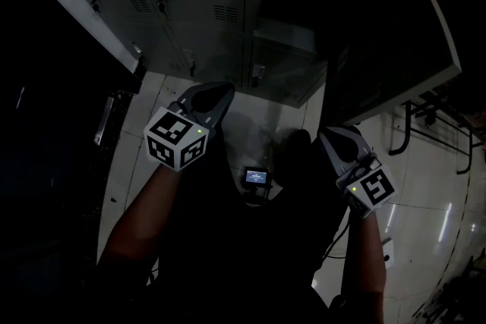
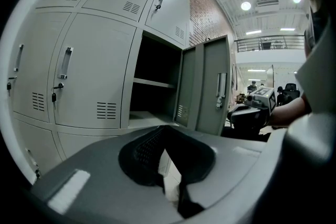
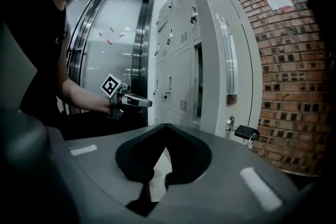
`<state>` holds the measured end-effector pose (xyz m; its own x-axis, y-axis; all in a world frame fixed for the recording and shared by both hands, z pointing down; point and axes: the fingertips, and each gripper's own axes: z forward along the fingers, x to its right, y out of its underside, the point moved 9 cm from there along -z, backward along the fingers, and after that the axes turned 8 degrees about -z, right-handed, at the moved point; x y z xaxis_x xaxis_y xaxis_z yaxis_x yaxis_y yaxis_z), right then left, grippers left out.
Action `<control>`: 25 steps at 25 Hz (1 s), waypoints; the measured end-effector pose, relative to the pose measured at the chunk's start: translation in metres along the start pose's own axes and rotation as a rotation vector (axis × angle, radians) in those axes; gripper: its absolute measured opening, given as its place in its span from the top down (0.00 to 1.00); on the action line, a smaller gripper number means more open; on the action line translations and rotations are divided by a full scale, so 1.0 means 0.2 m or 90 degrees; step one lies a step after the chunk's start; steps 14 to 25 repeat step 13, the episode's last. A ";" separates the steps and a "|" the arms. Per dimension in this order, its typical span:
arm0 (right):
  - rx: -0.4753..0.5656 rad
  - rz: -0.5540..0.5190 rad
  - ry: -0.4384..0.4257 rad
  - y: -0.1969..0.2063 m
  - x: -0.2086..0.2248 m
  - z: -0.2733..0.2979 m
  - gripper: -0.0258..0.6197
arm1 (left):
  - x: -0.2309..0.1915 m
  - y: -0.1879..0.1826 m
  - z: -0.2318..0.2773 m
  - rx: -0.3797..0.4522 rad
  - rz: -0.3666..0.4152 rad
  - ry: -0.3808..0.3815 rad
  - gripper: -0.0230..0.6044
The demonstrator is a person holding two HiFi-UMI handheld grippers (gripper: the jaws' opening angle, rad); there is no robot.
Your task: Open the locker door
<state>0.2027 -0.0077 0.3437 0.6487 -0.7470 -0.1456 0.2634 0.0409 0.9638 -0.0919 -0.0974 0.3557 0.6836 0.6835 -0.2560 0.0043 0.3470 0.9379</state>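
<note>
The grey locker door (image 1: 387,34) stands swung wide open, and its compartment (image 1: 292,26) shows a bare shelf. In the left gripper view the open door (image 2: 210,89) hangs to the right of the dark compartment (image 2: 155,86). In the right gripper view the door (image 3: 226,60) shows its outer face, with a long handle and a key (image 3: 245,132) in the lock. My left gripper (image 1: 215,99) (image 2: 164,127) and right gripper (image 1: 340,139) (image 3: 165,125) are held low near the body, away from the lockers. Both are shut on nothing.
More closed grey lockers (image 2: 79,71) stand to the left of the open one. A brick wall (image 3: 286,86) lies beyond the door, and a glass doorway (image 3: 113,44) is at the far side. Black metal legs (image 1: 425,117) stand on the glossy white floor at the right.
</note>
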 end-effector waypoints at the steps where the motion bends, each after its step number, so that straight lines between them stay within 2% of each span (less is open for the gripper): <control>1: 0.000 0.001 0.000 0.00 0.00 0.00 0.96 | 0.00 0.00 0.00 0.000 0.000 0.001 0.95; 25: -0.002 0.006 -0.001 0.00 0.01 0.01 0.96 | 0.00 0.00 0.01 -0.001 0.001 0.005 0.95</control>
